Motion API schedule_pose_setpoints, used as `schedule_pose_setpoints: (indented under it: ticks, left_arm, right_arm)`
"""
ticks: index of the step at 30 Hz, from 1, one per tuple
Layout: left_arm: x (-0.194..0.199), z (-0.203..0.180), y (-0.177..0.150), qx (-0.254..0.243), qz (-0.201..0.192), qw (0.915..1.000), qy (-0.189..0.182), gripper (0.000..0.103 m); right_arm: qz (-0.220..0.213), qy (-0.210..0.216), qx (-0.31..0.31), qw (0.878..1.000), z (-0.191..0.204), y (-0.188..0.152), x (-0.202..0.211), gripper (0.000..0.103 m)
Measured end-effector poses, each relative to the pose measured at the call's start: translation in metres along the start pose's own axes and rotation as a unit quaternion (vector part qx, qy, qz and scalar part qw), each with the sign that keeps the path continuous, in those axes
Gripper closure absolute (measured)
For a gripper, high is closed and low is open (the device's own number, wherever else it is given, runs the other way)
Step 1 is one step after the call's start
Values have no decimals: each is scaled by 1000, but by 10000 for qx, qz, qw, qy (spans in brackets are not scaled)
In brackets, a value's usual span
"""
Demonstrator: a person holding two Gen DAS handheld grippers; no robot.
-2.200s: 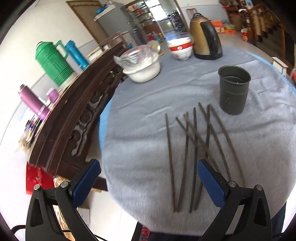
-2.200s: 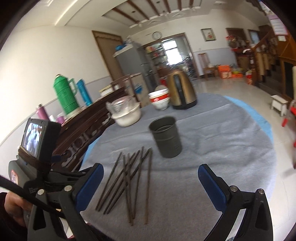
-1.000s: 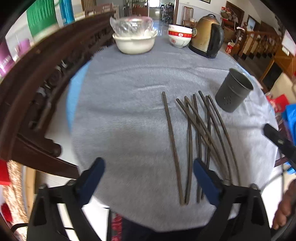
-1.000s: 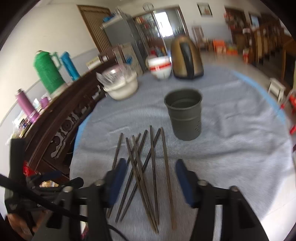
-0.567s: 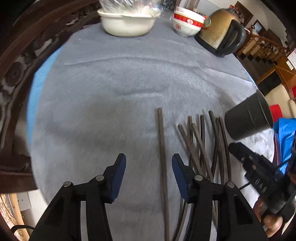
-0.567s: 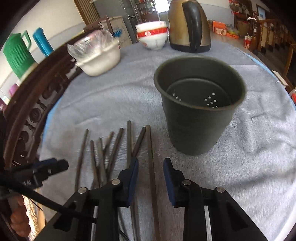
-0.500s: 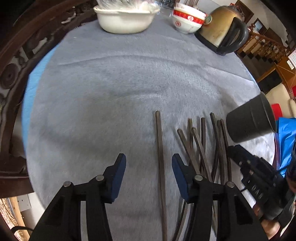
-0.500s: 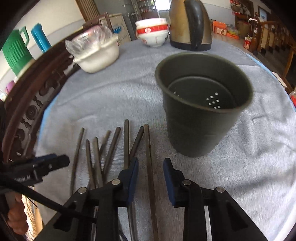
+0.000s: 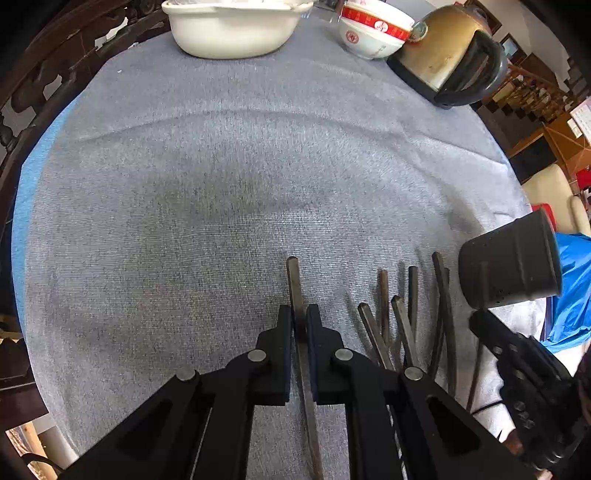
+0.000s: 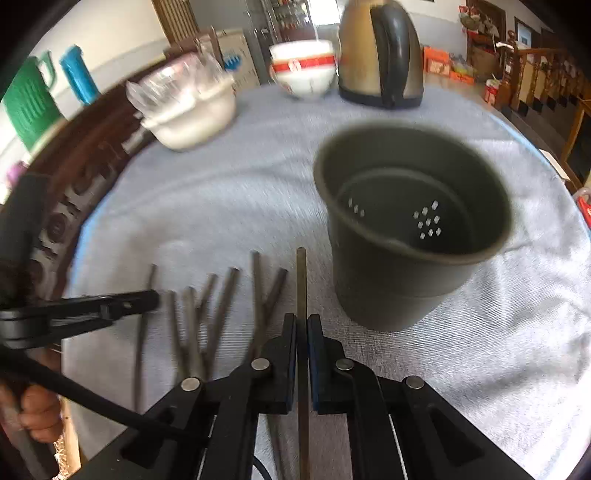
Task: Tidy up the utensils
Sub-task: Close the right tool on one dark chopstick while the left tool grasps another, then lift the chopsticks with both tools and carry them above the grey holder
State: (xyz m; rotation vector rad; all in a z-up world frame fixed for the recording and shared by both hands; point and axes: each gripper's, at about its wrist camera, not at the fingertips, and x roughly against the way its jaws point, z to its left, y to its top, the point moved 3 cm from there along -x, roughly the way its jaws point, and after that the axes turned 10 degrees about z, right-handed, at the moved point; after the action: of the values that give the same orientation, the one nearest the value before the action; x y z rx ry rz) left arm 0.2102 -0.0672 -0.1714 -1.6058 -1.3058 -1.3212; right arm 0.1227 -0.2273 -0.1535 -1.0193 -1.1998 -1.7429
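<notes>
Both grippers have dropped in close to the table since the earlier frames, and their jaws have just been closing, each w/ a chopstick between the pads. Left gripper [image 9: 299, 321] is now clamped on the leftmost chopstick [image 9: 293, 280], the loner lying a bit apart from the others. Right gripper [image 10: 303, 328] is pinched on the rightmost chopstick [image 10: 301, 280], the one nearest the holder.

Between those two, the other chopsticks [image 10: 221, 295] lie fanned and partly crossed on the grey cloth [image 9: 184, 221]. Just beyond sits the dark utensil holder [image 10: 410, 240], upright and empty, drain holes showing at the bottom.

Handling, imo: these sticks are thin, stiff, light, prob a bit slick. Both grips sit toward the far end w/ most of the length trailing back, so they could pivot in the pads on the lift. A hold nearer the middle would be steadier, then tip em down into the holder.

Further back: white basin [image 9: 229, 33], red-banded bowl [image 9: 373, 33], gold kettle [image 9: 450, 62].
</notes>
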Motion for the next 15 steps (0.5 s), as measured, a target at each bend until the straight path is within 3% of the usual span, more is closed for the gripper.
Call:
schedule_pose_setpoints:
  ticks: [3, 8, 15]
  left_arm:
    - [26, 1, -7, -18, -311, 9994, -157, 97]
    - [82, -14, -23, -237, -930, 9953, -103, 98]
    - [161, -60, -47, -751, -1820, 9804, -34, 98]
  right_arm:
    - [-385, 154, 172, 9990, 1, -6, 32, 97]
    - [-947, 486, 142, 9942, -5, -14, 82, 97]
    - [-1917, 627, 139, 9794, -16, -18, 155, 97]
